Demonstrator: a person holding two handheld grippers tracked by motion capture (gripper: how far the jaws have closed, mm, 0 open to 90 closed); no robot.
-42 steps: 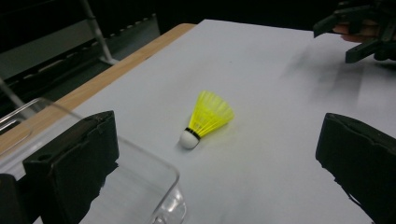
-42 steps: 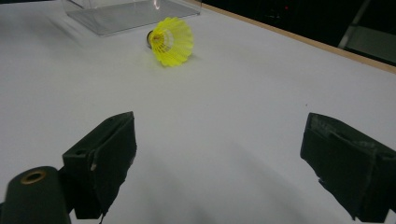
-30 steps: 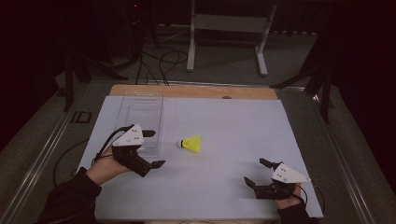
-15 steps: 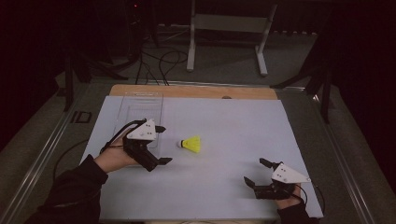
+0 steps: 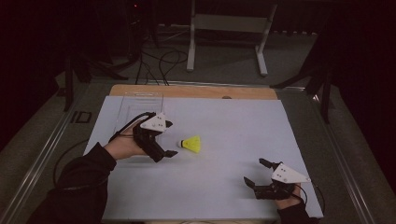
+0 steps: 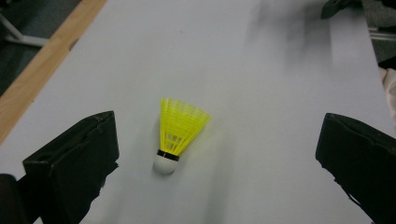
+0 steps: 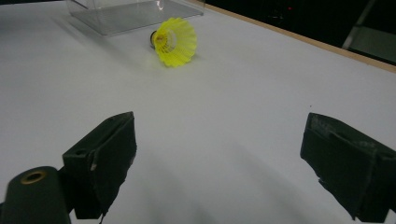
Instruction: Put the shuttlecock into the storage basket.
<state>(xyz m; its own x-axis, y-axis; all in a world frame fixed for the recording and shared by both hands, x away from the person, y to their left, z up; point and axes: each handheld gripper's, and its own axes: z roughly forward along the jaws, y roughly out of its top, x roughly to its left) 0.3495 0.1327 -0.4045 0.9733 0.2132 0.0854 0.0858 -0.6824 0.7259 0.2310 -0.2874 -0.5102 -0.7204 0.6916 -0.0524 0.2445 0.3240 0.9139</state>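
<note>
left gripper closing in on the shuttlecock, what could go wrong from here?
1. The shuttlecock lies on its side, off-centre toward one jaw of the open left gripper; that jaw may touch first and roll it away.
2. Closing on the thin yellow skirt could crush it; the cork end looks safer.
3. The clear box sits close behind, a possible snag.

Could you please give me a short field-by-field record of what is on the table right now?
surface: white table sheet with a wooden edge along the far side
shuttlecock: yellow shuttlecock lying on its side, white cork toward the left tongs
container: clear plastic box at the far left of the sheet
left tongs: left tongs open, close beside the shuttlecock's cork, not touching it
right tongs: right tongs open, near the front right of the sheet, nothing between the jaws
contact: shuttlecock free of both tongs
</note>
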